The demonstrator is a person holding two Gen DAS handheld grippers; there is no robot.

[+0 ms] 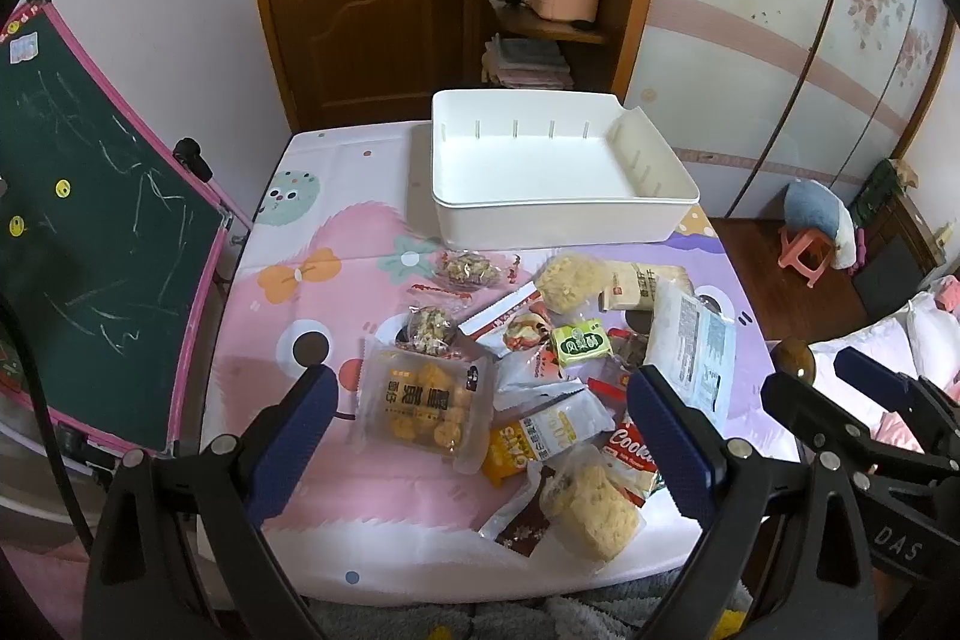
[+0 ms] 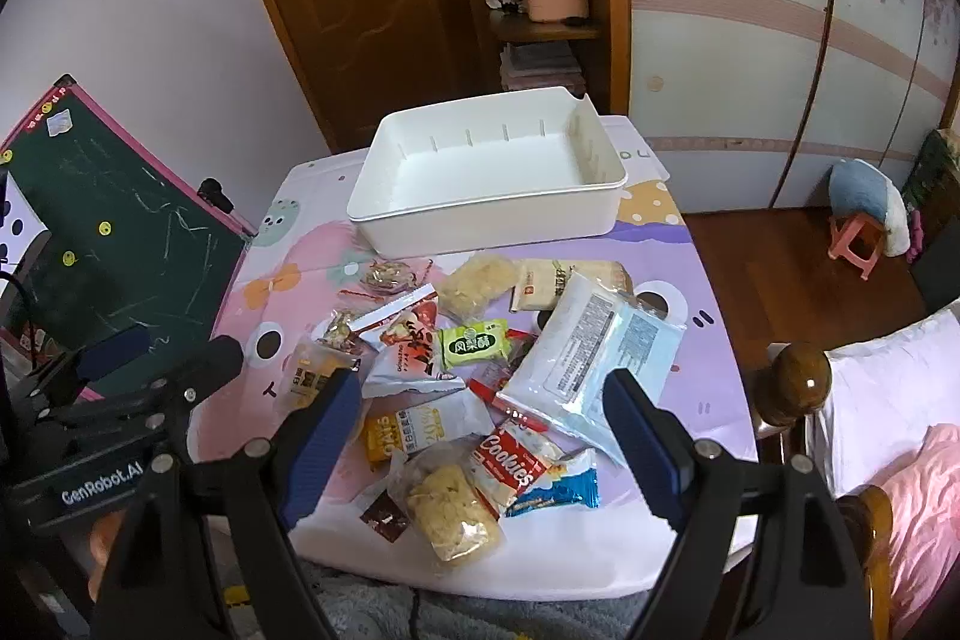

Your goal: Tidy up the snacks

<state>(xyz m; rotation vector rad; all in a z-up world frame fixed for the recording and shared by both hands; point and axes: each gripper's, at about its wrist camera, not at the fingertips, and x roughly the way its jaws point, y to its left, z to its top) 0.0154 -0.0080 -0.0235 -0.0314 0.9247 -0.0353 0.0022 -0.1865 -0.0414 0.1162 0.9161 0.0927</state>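
On the counter (image 1: 288,292), a white bin (image 1: 558,160) is sitting at the far edge. Snack packets (image 1: 540,370) are lying heaped just before it. Left tongs (image 1: 480,418) and right tongs (image 2: 480,436) are hovering wide apart above the heap's near side, gripping nothing.

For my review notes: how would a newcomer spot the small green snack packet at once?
Start at the white bin at the table's far end, then look at the heap of snacks in front of it. Near the heap's middle lies the green packet, beside the big pale blue pack. It is the only bright green wrapper there.
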